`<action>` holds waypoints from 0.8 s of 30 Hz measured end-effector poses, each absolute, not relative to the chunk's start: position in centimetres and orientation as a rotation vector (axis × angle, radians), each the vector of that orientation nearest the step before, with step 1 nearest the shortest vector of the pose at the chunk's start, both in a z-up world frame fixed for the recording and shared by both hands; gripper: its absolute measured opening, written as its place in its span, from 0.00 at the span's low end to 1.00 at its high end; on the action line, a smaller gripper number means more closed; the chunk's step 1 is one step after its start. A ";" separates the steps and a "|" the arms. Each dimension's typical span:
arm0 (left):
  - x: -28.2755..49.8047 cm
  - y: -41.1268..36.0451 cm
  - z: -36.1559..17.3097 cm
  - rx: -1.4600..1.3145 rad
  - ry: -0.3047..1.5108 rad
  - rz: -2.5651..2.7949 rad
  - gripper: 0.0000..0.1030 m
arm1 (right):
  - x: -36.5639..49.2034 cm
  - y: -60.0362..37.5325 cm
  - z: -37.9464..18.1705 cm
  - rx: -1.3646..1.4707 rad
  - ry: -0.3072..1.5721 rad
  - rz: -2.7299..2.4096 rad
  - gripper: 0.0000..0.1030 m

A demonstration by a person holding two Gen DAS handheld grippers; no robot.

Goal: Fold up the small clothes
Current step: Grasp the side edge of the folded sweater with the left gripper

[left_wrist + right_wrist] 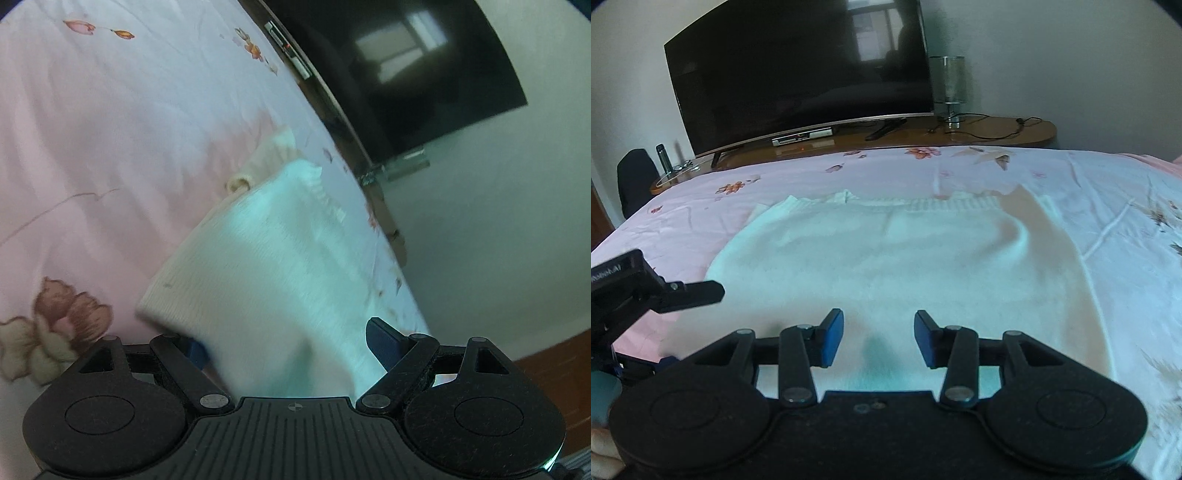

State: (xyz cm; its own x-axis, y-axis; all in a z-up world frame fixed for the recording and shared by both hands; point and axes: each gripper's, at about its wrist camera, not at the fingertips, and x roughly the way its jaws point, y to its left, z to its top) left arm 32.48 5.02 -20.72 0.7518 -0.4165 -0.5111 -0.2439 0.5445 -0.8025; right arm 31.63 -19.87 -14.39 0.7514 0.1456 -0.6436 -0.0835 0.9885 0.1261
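A small cream knit sweater (894, 258) lies flat on the pink floral bedsheet (1126, 229), its ribbed hem toward the far side. My right gripper (879, 338) is open and empty, low over the sweater's near edge. My left gripper (288, 343) is open, with the sweater (273, 266) lying between its spread fingers; its left fingertip is partly hidden by the cloth. The left gripper's body also shows in the right wrist view (646, 291), at the sweater's left edge.
A large dark TV (798, 74) stands on a wooden console (997, 133) beyond the bed's far edge, with a glass lamp (949, 85) and cables. A dark chair (635, 177) stands at far left. The bedsheet (92, 147) spreads wide around the sweater.
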 end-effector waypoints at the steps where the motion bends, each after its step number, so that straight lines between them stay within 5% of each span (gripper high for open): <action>1: 32.7 4.9 -20.8 -1.024 0.735 -0.109 0.81 | 32.0 -19.8 -14.6 0.091 0.711 0.129 0.40; 4: 32.8 4.8 -20.8 -1.040 0.718 -0.105 0.79 | 33.2 -19.8 -15.0 0.094 0.713 0.139 0.39; 5: 32.9 4.9 -20.8 -1.041 0.718 -0.106 0.55 | 33.6 -19.7 -15.1 0.095 0.715 0.142 0.39; 7: 33.5 5.2 -22.0 -1.098 0.761 -0.131 0.29 | 34.4 -19.4 -15.2 0.087 0.715 0.145 0.39; 11: 33.8 5.3 -22.6 -1.088 0.764 -0.103 0.29 | 36.2 -18.6 -15.3 0.056 0.711 0.156 0.30; 13: 33.9 5.0 -22.3 -1.046 0.770 -0.094 0.08 | 36.8 -18.4 -15.4 0.045 0.706 0.152 0.26; 24: 34.9 4.3 -20.2 -0.923 0.736 -0.089 0.08 | 36.5 -17.4 -16.7 -0.124 0.746 0.165 0.19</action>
State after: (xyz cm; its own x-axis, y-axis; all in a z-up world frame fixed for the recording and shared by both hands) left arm 34.88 4.28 -20.21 0.7558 -0.3713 -0.5394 -0.2322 0.6182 -0.7509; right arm 36.45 -17.43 -16.75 0.7225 0.1045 -0.6834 -0.1927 0.9798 -0.0540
